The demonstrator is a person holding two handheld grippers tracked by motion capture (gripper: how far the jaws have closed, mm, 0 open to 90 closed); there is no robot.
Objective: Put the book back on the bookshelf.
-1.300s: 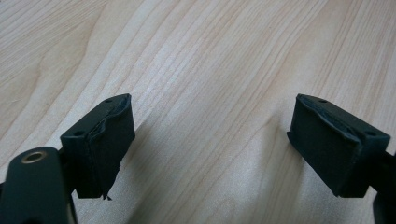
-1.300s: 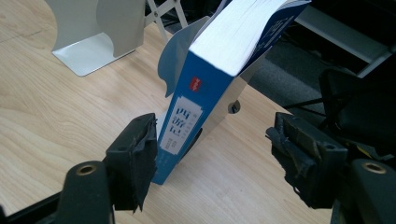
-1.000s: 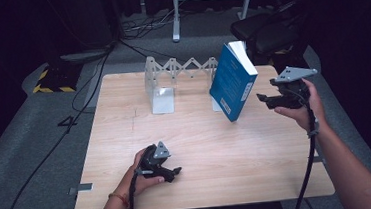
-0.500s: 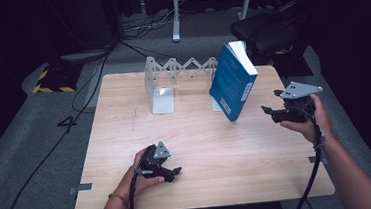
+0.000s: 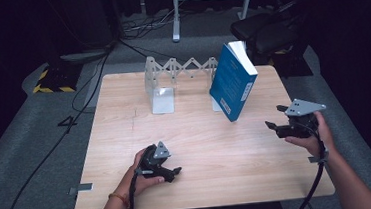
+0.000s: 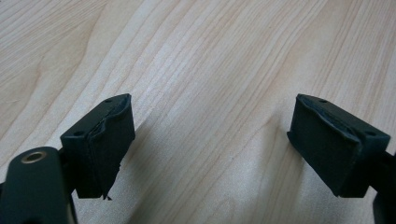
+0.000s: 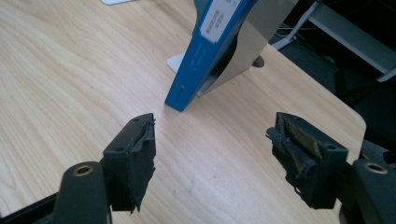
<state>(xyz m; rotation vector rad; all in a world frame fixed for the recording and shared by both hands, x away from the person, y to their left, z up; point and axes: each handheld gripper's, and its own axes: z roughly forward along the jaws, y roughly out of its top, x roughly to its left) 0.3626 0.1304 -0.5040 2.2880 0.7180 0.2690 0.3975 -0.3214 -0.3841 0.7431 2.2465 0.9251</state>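
A blue book (image 5: pixel 233 80) stands tilted on the wooden table (image 5: pixel 201 133), at the back right. In the right gripper view the blue book (image 7: pixel 210 51) leans on a shiny metal bookend (image 7: pixel 254 37). My right gripper (image 5: pixel 275 117) is low over the table to the right of the book and nearer the front, apart from it. Its jaws point left. They stand open with nothing between them (image 7: pixel 212 154). My left gripper (image 5: pixel 173 173) rests near the front edge, open over bare wood (image 6: pixel 210 144).
A folding metal rack (image 5: pixel 180 67) stretches along the table's back edge, with a second bookend (image 5: pixel 163 98) at its left end. A dark chair (image 5: pixel 268 33) stands behind the table. Cables run over the grey floor at the left (image 5: pixel 74 123).
My right gripper has come down and toward the front edge, away from the book. The left gripper and the book have stayed put.
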